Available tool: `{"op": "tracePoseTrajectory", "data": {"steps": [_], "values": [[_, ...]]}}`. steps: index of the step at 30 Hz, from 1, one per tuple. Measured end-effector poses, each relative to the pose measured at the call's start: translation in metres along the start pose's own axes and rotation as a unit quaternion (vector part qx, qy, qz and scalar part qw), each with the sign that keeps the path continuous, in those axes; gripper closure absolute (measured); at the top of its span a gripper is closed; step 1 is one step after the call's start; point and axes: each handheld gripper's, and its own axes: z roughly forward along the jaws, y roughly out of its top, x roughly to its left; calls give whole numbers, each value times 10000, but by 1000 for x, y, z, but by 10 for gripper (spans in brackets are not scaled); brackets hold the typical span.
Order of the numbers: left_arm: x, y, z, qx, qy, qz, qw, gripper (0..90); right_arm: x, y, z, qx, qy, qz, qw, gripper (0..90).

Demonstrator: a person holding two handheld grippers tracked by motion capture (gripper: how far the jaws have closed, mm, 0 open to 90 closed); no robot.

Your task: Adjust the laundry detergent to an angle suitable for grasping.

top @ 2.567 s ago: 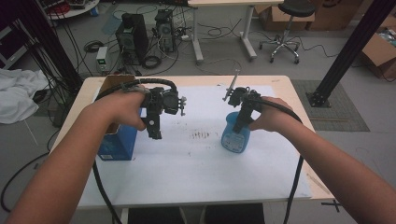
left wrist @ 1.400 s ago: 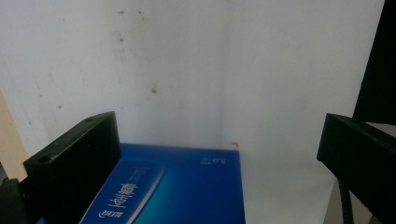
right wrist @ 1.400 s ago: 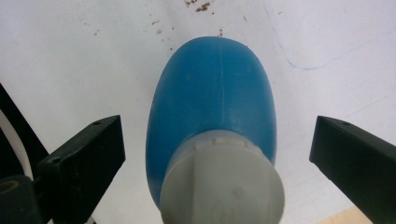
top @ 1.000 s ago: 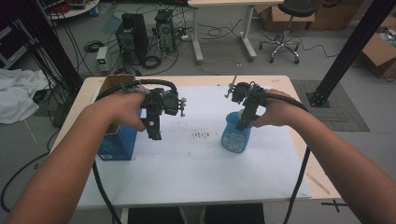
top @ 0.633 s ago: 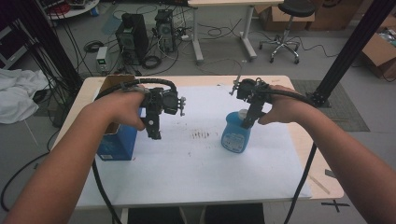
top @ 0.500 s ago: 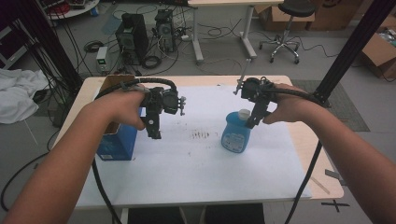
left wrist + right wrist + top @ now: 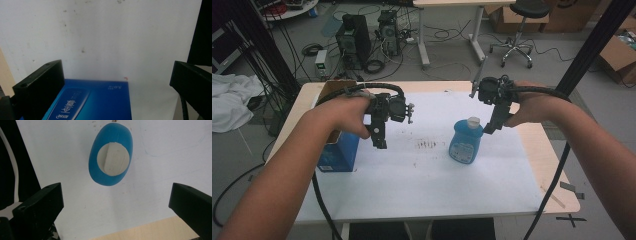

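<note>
A blue bottle with a white cap stands upright on the white sheet. My right gripper hangs open just above and to the right of it, jaws pointing down, nothing between them. In the right gripper view the bottle is seen from above, beyond the jaws. A blue box stands at the left of the table. My left gripper is open beside the box, to its right and above the sheet. The left gripper view shows the box top between the wide jaws.
The wooden table has bare edges around the sheet. Dark smudges mark the sheet's middle. Behind the table are computer towers, cables, an office chair and a black pole.
My right gripper has let go of the bottle's neck, opened, and risen up and to the right. The bottle stays upright. My left gripper has not moved.
</note>
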Motion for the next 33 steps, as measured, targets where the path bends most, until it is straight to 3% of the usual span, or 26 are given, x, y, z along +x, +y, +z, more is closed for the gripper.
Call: {"op": "tracePoseTrajectory", "data": {"steps": [4,12,18,33], "values": [[0,-1,-1,-12,-27,-17,10000,0,2,3,0,16,45,-184,9998,0],[1,-1,-1,-5,-49,-35,10000,0,5,5,-9,57,119,-330,9994,0],[1,0,-1,-14,-30,-43,10000,0,7,3,-17,28,121,-341,9993,0],[3,2,-1,-47,-8,-20,10000,0,12,6,-14,79,64,-433,9990,0]]}}
